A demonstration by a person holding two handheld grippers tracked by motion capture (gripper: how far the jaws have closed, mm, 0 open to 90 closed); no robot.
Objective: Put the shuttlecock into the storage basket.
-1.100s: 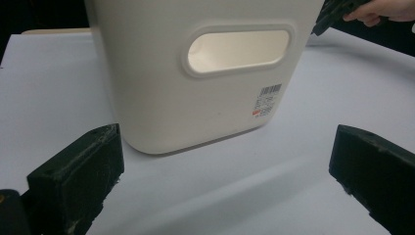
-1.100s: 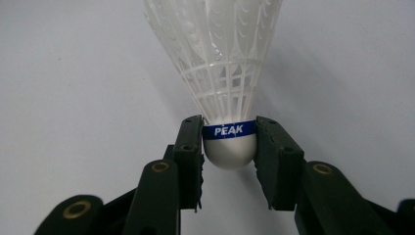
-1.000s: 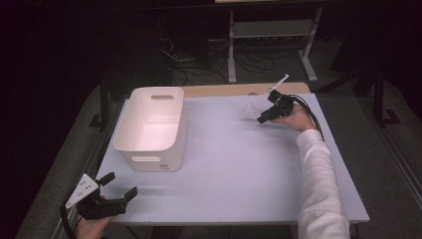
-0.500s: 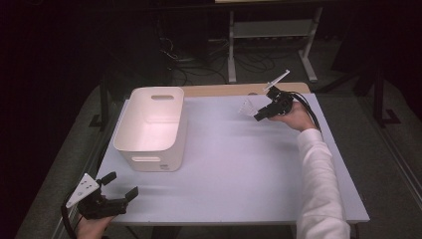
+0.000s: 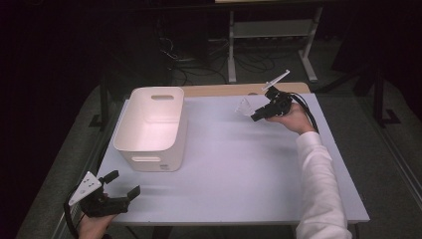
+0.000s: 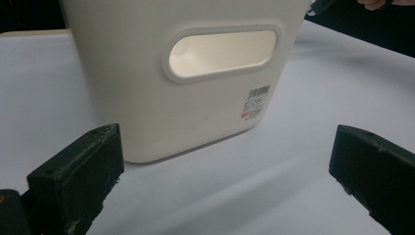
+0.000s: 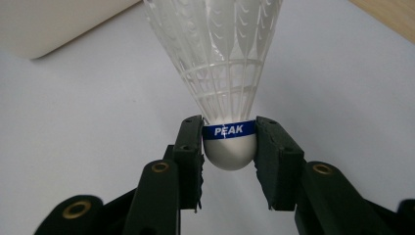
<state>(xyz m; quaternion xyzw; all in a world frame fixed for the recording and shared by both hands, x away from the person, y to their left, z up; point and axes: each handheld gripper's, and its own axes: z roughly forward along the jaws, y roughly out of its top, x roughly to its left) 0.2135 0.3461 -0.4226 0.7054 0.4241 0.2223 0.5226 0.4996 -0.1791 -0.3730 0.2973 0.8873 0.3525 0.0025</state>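
1. White table (image 5: 224, 169) with dark room behind.
2. Shuttlecock (image 7: 230, 73) sits squeezed at its round tip in the right gripper (image 7: 229, 147), right of the bin (image 5: 152, 127).
3. Left gripper (image 5: 119, 186) has wide jaws, near the bin's front.

My right gripper (image 7: 229, 142) clamps a white plastic shuttlecock (image 7: 220, 73) by its rounded base, at the blue band reading PEAK, its skirt pointing away from me. The white storage bin (image 5: 152, 127) stands upright on the counter (image 5: 239, 164), well apart to the left.
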